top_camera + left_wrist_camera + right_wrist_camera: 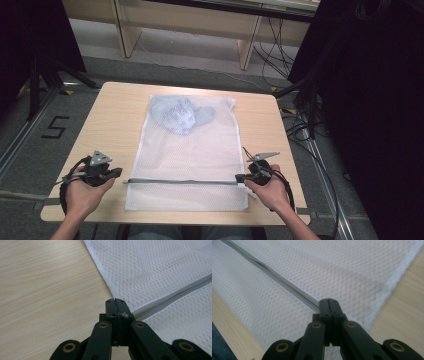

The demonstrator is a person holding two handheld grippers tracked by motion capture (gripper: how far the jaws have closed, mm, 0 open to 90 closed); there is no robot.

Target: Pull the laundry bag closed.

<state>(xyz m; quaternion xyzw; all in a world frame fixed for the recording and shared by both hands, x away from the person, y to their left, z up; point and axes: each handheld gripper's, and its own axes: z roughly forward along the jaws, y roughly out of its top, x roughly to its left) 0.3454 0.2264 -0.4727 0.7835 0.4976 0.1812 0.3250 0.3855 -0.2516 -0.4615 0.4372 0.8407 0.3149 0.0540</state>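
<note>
Both hand-held grippers — jaws shut, low.

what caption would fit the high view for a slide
Two hand-held grippers, left gripper and right gripper, shut at either end of the grey zipper of a white mesh laundry bag.

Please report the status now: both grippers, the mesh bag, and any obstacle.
Left gripper shut at zipper's left end. Right gripper shut at its right end. Mesh bag flat on table, bluish cloth inside. Nothing in the way.
</note>
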